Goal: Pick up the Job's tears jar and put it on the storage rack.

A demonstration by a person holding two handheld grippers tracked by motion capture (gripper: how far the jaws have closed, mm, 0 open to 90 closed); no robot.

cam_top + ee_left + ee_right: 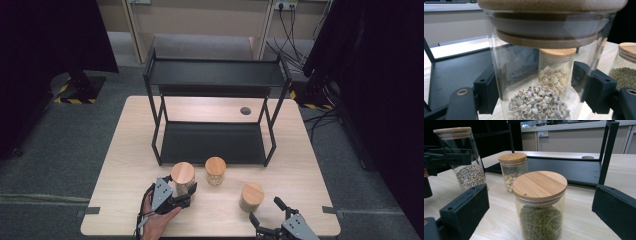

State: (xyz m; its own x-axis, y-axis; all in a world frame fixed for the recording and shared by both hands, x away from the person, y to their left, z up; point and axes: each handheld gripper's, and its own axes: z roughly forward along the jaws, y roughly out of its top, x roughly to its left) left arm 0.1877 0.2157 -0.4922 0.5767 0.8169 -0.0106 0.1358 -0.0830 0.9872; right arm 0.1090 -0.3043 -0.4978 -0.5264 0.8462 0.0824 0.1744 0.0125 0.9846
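Jars all on the worktop, none yet on the black rack, so the shelving job looks barely begun. Left tool pinches the tall grain jar, lower left of centre. Right tool, spread wide, waits behind the green-bean jar. Count: three jars, one rack, two shelves.

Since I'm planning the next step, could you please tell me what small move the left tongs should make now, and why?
Probably lift the tall jar straight up a little. The left tongs are shut on its glass wall, and the right gripper view shows it slightly tilted. The small jar stands close by and the black rack just behind, so rising first should clear both. The right tongs stand open near the green-bean jar.
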